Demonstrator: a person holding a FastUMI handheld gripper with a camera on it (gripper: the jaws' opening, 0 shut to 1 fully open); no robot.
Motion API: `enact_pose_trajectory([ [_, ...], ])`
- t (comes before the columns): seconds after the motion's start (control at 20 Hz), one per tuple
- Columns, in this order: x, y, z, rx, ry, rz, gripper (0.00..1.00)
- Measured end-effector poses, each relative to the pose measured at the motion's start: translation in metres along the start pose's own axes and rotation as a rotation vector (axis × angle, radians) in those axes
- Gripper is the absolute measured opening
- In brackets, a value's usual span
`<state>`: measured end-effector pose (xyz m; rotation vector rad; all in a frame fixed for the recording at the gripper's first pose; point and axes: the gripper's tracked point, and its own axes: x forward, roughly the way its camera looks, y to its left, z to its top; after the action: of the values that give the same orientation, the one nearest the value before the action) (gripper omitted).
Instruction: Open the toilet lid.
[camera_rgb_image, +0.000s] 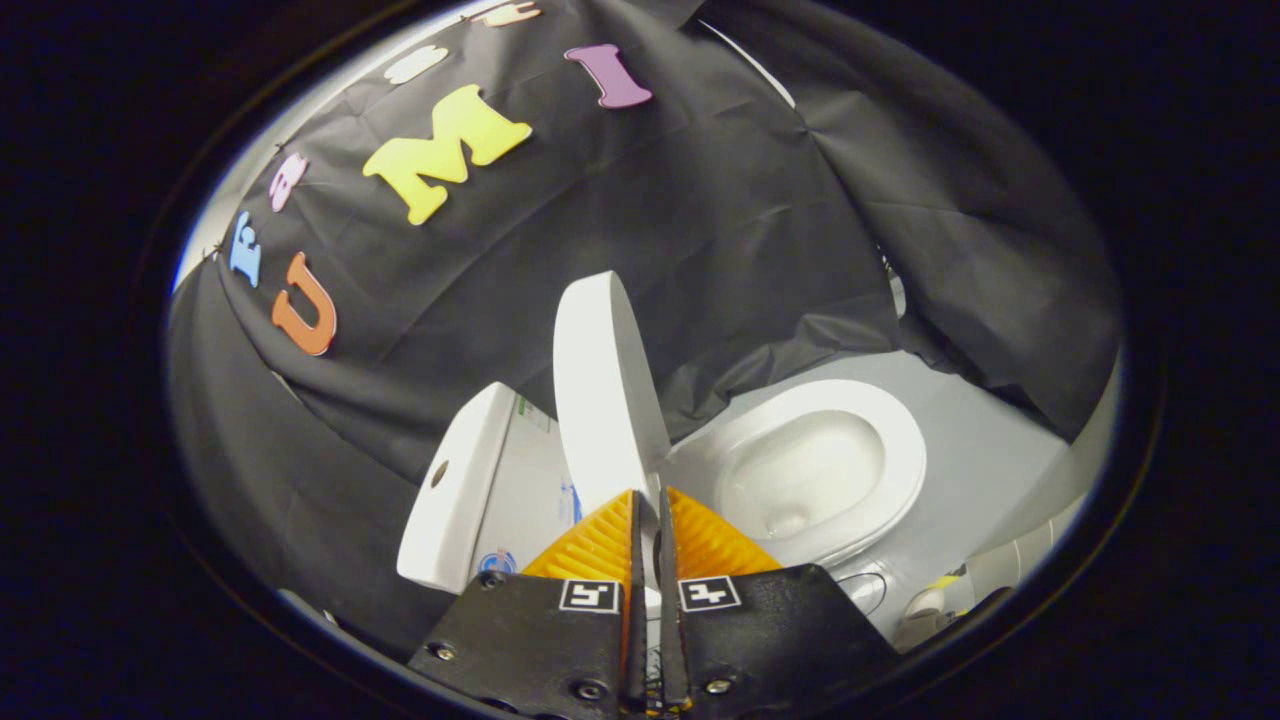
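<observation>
Black cloth wall (700, 250) fills everything beyond the claw, draped in folds and hanging down behind the toilet. Pale grey floor (990, 450) lies ahead and to the right of the fingers, past the bowl. Toilet bowl with its seat (905, 470) sits just ahead-right of the fingertips, seat down, basin open to view. Toilet lid (600, 390) is raised, standing nearly upright straight ahead of the claw, its lower edge right at the fingertips. Cistern (455, 490) is ahead-left of the fingers, just beside the lid, with a round button on its top and stickers on its face. A small pale object with a yellow bit (935, 597) lies on the floor off to the right of the claw, too small to identify. Gripper (648, 497) has its fingers drawn almost together, only a thin slit between them; whether they pinch the lid's edge cannot be told
</observation>
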<state>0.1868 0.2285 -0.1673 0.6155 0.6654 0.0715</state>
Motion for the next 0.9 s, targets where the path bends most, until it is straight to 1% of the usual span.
enact_pose_trajectory([
  [0.05, -0.007, 0.028, -0.007, 0.044, 0.025, 0.109, 0.08],
  [0.1, -0.011, 0.038, -0.005, 0.021, 0.031, 0.102, 0.07],
  [0.15, -0.010, 0.035, 0.005, -0.034, -0.038, 0.050, 0.07],
  [0.2, -0.009, 0.030, 0.011, -0.114, -0.063, 0.011, 0.07],
  [0.25, -0.008, 0.017, 0.011, -0.163, -0.063, -0.040, 0.07],
  [0.3, -0.005, 0.007, 0.003, -0.174, -0.041, -0.052, 0.07],
  [0.35, -0.004, -0.006, -0.004, -0.128, -0.009, -0.048, 0.07],
  [0.4, -0.001, -0.015, -0.011, -0.060, 0.038, -0.016, 0.07],
  [0.45, 0.005, -0.029, -0.014, -0.004, 0.078, -0.001, 0.07],
  [0.5, 0.009, -0.040, -0.020, 0.038, 0.098, 0.027, 0.07],
  [0.6, 0.000, -0.064, -0.026, 0.099, 0.120, 0.073, 0.07],
  [0.65, -0.006, -0.073, -0.026, 0.155, 0.129, 0.099, 0.07],
  [0.75, -0.019, -0.090, -0.016, 0.246, 0.119, 0.147, 0.07],
  [0.8, -0.024, -0.100, -0.013, 0.255, 0.119, 0.154, 0.07],
  [0.9, -0.035, -0.120, -0.005, 0.232, 0.100, 0.138, 0.07],
])
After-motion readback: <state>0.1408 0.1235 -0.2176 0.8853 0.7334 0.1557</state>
